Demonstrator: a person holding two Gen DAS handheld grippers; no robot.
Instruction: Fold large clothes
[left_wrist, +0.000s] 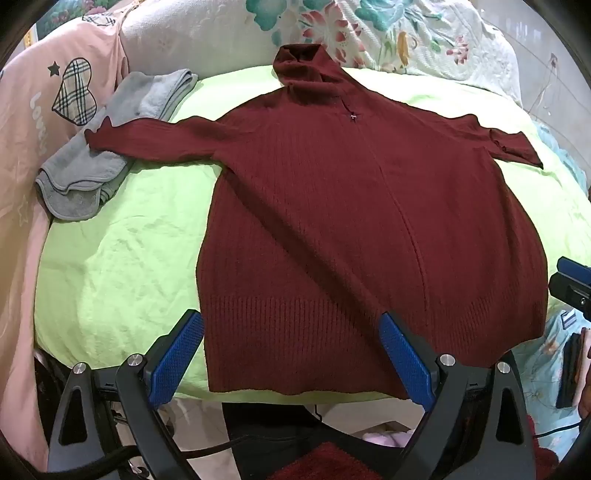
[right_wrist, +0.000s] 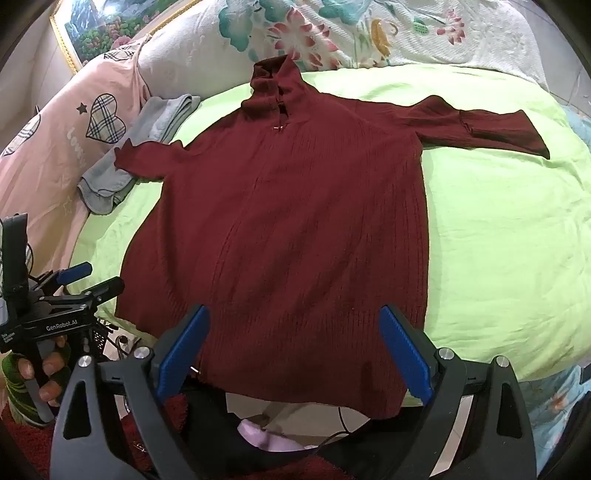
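Sweater (left_wrist: 351, 229) flat on sheet (left_wrist: 122, 266); towel (left_wrist: 110, 147) left.

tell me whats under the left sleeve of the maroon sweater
The cuff end of the maroon sweater sleeve lies on a folded grey towel; the rest of the sleeve lies on the light green sheet. The towel's middle is hidden beneath the cuff.

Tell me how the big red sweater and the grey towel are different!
The red sweater is spread out flat with its sleeves stretched wide; the grey towel is folded into a bundle. The sweater is much bigger than the towel. The sweater lies in the middle of the green sheet; the towel sits at its edge. One sweater sleeve rests on the towel. Neither is being held.
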